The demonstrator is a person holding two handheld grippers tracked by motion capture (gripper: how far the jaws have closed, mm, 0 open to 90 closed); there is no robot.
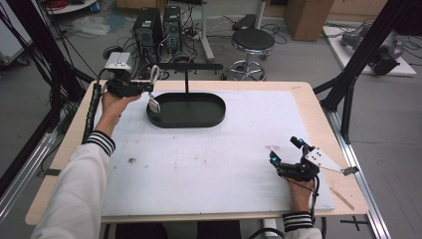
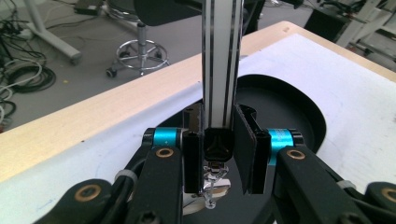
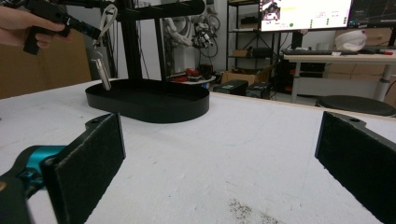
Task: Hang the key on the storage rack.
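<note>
Left gripper (image 1: 149, 87) is clamped on a white lanyard strap (image 2: 220, 65) with black stripes, jaws pinched narrow just above the strap's black clip (image 2: 217, 142); a small metal piece (image 2: 212, 179) hangs below the clip. Grip point sits low on the strap, probably so the dangling end stays controlled while the loop above is free to go over something. In the high view the strap (image 1: 155, 74) loops up from the jaws and the metal end hangs down at the near-left rim of the black oval tray (image 1: 209, 119), which sits toward the far edge of the table, left of centre. A black T-shaped stand (image 1: 186, 67) rises from the tray, its crossbar running above it. My read: the strap is being carried toward that crossbar to be hung, but it's apart from the bar right now, off its left end. So the strap is between the left jaws, its hanging end over or just touching the tray's left rim; can't tell which. Right gripper (image 1: 286, 149) is wide open, holding nothing, resting near the table's near-right corner, well apart from tray and strap, seemingly parked. Right gripper view looks across the white mat (image 3: 243, 158) at the tray (image 3: 149, 109) and the hanging strap (image 3: 103, 56).
</note>
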